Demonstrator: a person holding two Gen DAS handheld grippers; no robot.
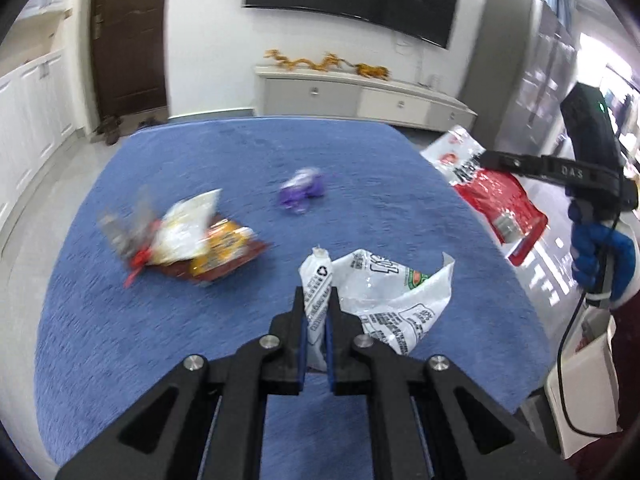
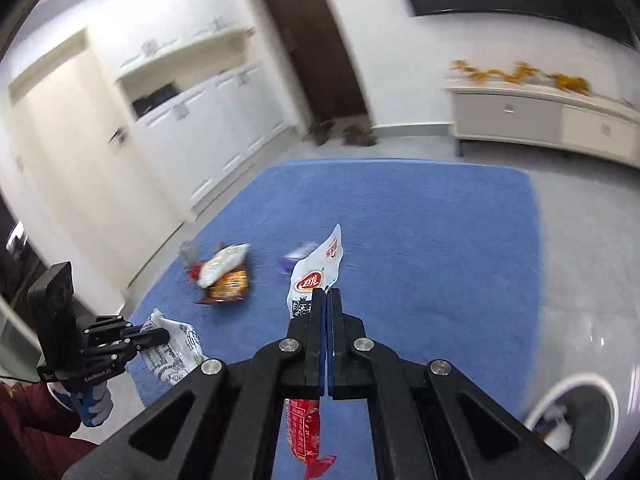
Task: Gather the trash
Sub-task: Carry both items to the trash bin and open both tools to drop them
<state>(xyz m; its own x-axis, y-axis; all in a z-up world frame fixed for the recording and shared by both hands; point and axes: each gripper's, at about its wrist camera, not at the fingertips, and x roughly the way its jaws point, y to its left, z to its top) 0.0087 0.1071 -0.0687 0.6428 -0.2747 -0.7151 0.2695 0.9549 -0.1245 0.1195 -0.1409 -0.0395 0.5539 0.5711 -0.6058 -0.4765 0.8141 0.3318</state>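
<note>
My left gripper (image 1: 317, 300) is shut on a crumpled white plastic bag (image 1: 384, 300) and holds it above the blue rug (image 1: 200, 340). It also shows in the right wrist view (image 2: 154, 336) with the white bag (image 2: 176, 350). My right gripper (image 2: 327, 294) is shut on a red and white snack packet (image 2: 316, 276), seen at the right of the left wrist view (image 1: 486, 158) with the packet (image 1: 496, 196) hanging from it. On the rug lie a pile of wrappers (image 1: 192, 236) and a purple wrapper (image 1: 302, 190).
A white bin (image 2: 576, 420) with trash inside stands on the grey floor at lower right of the right wrist view. A low cabinet (image 1: 360, 98) runs along the far wall under a TV. White cupboards (image 2: 208, 132) line the left side.
</note>
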